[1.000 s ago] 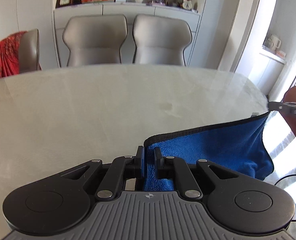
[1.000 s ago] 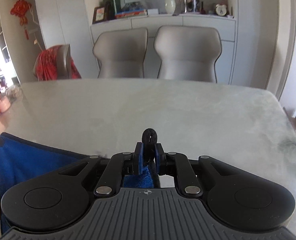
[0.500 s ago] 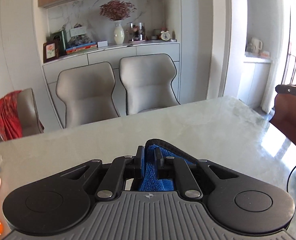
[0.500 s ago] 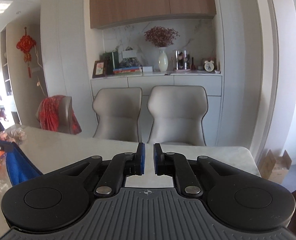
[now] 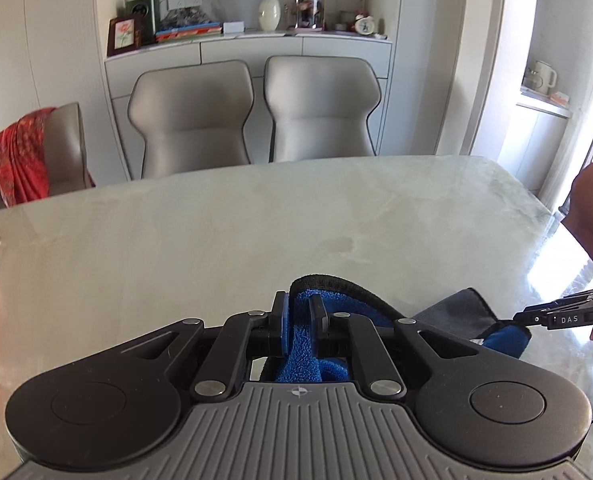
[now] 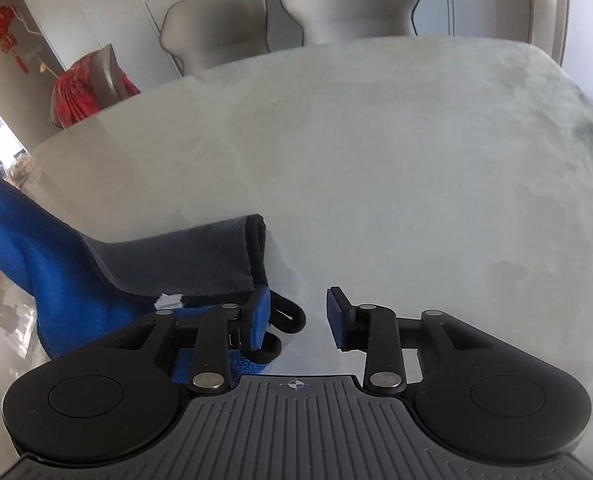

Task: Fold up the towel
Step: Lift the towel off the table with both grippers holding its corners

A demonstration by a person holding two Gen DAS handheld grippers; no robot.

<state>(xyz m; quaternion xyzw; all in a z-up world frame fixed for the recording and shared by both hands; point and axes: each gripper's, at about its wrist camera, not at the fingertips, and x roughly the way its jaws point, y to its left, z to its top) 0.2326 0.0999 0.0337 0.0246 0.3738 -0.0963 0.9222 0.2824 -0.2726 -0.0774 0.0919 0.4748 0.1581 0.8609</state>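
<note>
The towel is blue fleece on one side, grey on the other, with a black hem. My left gripper (image 5: 300, 312) is shut on a blue fold of the towel (image 5: 302, 344) just above the table. In the left wrist view the right gripper (image 5: 536, 318) shows at the right edge beside the towel's grey end. My right gripper (image 6: 298, 320) is open and empty. The towel (image 6: 184, 256) lies folded over on the table to the left of it, and its black hem touches the left finger (image 6: 260, 316).
The pale marble table (image 6: 396, 160) stretches ahead. Two beige chairs (image 5: 252, 116) stand at its far side, and a chair with a red cloth (image 5: 24, 156) is at the left. A sideboard with a vase and frames (image 5: 256, 16) lines the back wall.
Both grippers rose with the towel, then came down to the table. My right gripper has opened and let go of the towel's corner. My left gripper still holds its fold.
</note>
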